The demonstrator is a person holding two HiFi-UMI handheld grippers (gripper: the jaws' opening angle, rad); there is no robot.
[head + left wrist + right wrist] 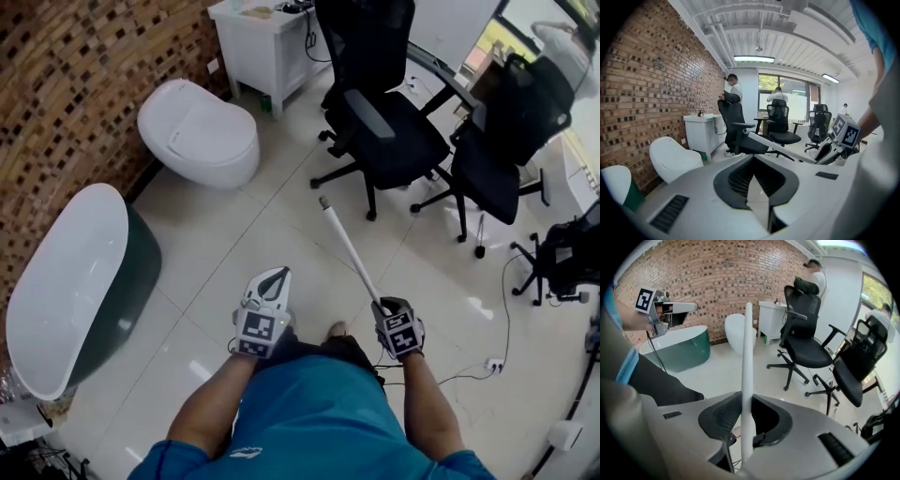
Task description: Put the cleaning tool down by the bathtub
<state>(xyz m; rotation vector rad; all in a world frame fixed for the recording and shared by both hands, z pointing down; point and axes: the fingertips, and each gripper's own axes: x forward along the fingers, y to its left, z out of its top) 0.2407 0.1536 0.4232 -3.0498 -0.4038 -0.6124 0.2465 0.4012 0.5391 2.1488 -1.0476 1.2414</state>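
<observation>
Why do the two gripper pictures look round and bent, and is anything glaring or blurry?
Left gripper view: wide-angle lens, black corners, the brick wall bows, the ceiling lamp is blown out. Right gripper view: same bending, the white pole in the jaws looks sharp. Head view: little bending, no blur, bright patches shine on the tiled floor.

Person standing on a tiled floor (pixel 234 234) with a white pole.
The right hand-held gripper (pixel 386 306) clamps the cleaning tool (pixel 349 246), which slants toward two office chairs (pixel 389 131). The left hand-held gripper (pixel 275 279) is beside it, and the bathtub (pixel 66 291) and toilet (pixel 199 131) line the floor's left edge.
</observation>
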